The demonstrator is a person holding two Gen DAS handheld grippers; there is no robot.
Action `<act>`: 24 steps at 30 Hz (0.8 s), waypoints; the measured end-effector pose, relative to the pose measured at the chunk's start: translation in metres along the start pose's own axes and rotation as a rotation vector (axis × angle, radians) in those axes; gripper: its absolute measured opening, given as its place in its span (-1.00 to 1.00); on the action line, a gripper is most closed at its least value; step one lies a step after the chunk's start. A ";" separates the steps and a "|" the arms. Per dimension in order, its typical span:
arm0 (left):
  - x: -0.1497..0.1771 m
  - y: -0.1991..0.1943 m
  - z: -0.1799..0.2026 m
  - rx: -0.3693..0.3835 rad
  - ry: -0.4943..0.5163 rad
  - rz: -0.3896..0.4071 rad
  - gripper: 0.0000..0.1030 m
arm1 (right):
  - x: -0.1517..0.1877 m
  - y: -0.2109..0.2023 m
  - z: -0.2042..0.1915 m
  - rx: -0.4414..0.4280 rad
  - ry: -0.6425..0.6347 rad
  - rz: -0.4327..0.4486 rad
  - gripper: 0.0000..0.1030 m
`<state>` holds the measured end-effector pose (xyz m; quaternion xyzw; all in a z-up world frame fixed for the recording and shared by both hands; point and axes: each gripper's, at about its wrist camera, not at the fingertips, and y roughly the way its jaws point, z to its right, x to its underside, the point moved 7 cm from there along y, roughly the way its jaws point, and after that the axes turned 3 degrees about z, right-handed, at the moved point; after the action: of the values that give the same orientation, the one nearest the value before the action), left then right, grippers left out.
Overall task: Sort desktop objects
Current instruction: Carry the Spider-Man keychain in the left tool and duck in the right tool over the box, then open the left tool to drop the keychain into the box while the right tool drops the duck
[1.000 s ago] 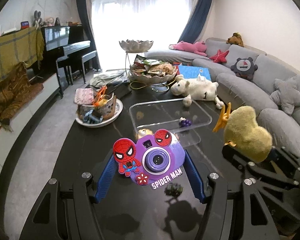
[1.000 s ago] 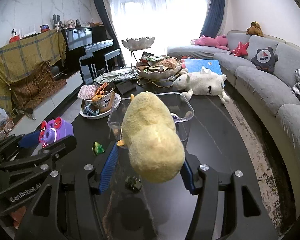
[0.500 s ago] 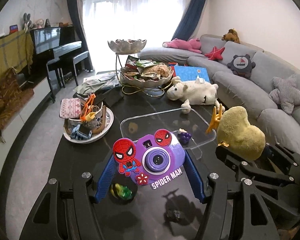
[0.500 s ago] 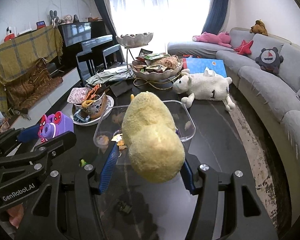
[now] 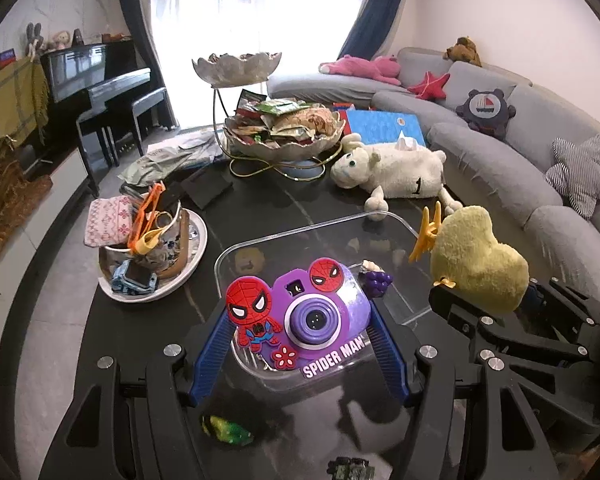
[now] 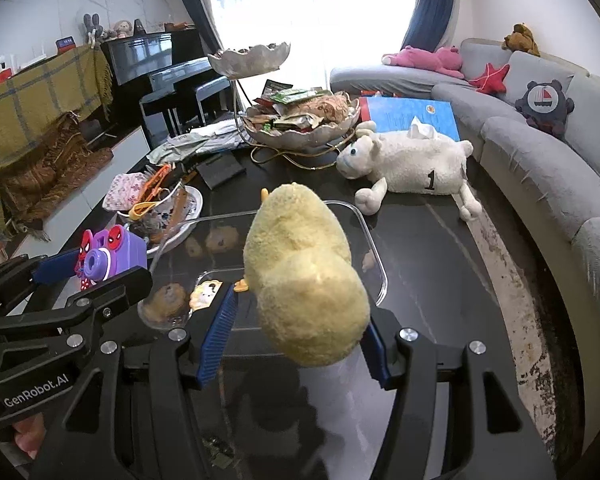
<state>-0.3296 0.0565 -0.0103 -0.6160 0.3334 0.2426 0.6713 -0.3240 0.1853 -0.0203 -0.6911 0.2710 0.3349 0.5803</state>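
The sorting looks partly done, as far as one can judge: the clear plastic tray (image 5: 404, 224) in the middle of the dark surface (image 5: 80, 344) already holds a few small toys, among them a purple grape-like piece (image 5: 376, 278) near its centre, while two more items are in the air on their way in. The left tongs (image 5: 300, 332) are closed on the purple Spider-Man toy camera (image 5: 300, 312), its blue pads pressed against both sides, low in the centre of the left wrist view and apparently above the near end of the tray. The right tongs (image 6: 296, 312) are clamped on the yellow plush duck (image 6: 304, 272), which fills the middle of the right wrist view just over the tray's near rim. Still loose on the surface are a small green toy (image 5: 226, 432) at the bottom of the left view, a dark toy vehicle (image 5: 350, 470) at the very bottom edge, and the white plush sheep (image 5: 392, 168) beyond the tray; the cluttered plate (image 5: 194, 256) at left also looks unsorted. Compared with a second ago, both tongs have moved forward: the tray has come closer and now lies partly under the camera, and the green toy, hidden then, has slid into view beneath the left tongs.
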 end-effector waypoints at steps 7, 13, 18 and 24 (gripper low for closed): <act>-0.007 0.021 0.001 -0.013 0.010 -0.014 0.20 | -0.006 0.027 0.012 0.005 0.005 -0.023 0.06; -0.008 0.035 -0.002 -0.035 0.010 -0.038 0.24 | -0.008 0.038 0.015 0.019 0.002 -0.033 0.08; -0.005 0.044 -0.004 -0.023 -0.008 -0.090 0.26 | -0.009 0.039 0.016 0.058 -0.018 -0.022 0.08; -0.007 0.038 -0.005 0.003 -0.016 -0.092 0.35 | -0.009 0.035 0.016 0.037 -0.009 -0.024 0.11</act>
<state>-0.3630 0.0568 -0.0309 -0.6278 0.2994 0.2159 0.6853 -0.3587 0.1941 -0.0366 -0.6819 0.2664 0.3257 0.5983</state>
